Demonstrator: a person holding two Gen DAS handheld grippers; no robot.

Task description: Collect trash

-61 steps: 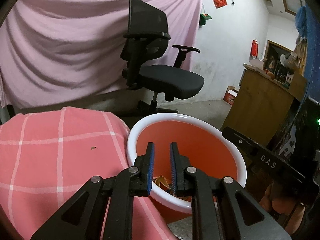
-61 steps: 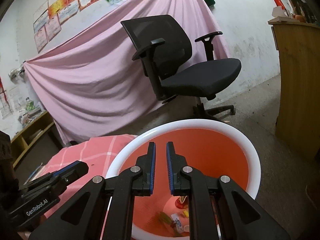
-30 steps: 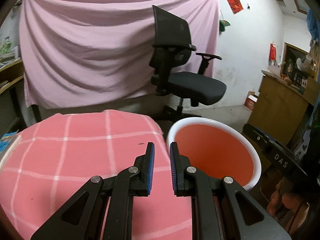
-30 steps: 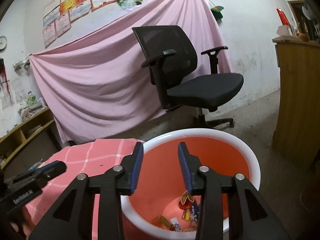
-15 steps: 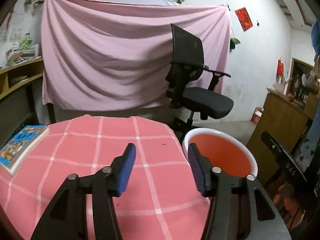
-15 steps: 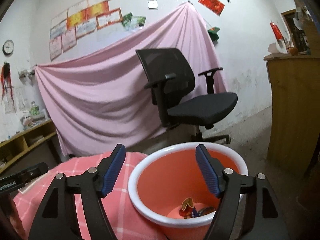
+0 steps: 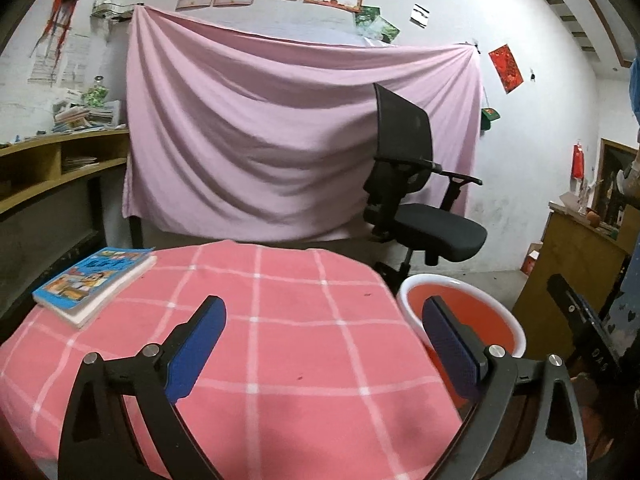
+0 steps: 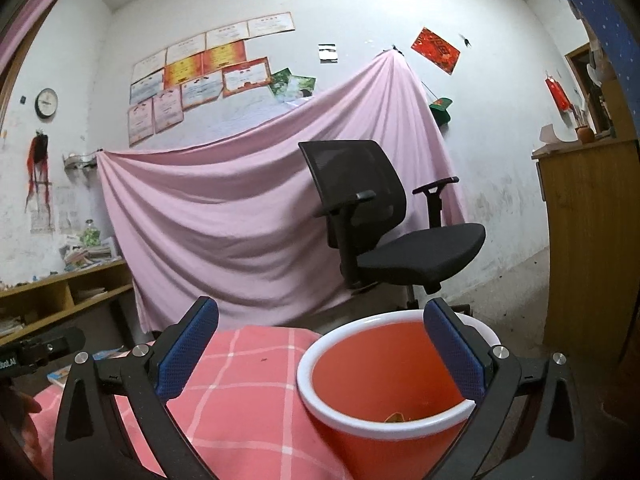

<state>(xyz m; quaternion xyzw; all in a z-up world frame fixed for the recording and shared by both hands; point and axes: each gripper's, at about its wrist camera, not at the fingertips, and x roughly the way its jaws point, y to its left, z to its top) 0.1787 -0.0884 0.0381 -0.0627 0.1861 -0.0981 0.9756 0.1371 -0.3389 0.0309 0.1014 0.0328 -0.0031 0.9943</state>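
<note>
Both claws, left claw (image 7: 324, 318) tilted slightly down and right claw (image 8: 320, 326) level, have just spread, empty; red bin (image 8: 384, 376) lies just ahead of the right, beside the counter (image 7: 280, 320).

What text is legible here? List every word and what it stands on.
"DAS", upside down: right claw's side bar.
"...AI", start cut off: left claw's body.
Book cover, wall certificates, red poster, clock: too small or blurred to read.

A lived-in home room: certificates (image 8: 208, 68) on wall, cluttered shelf (image 7: 60, 152), office chair (image 8: 384, 216).
</note>
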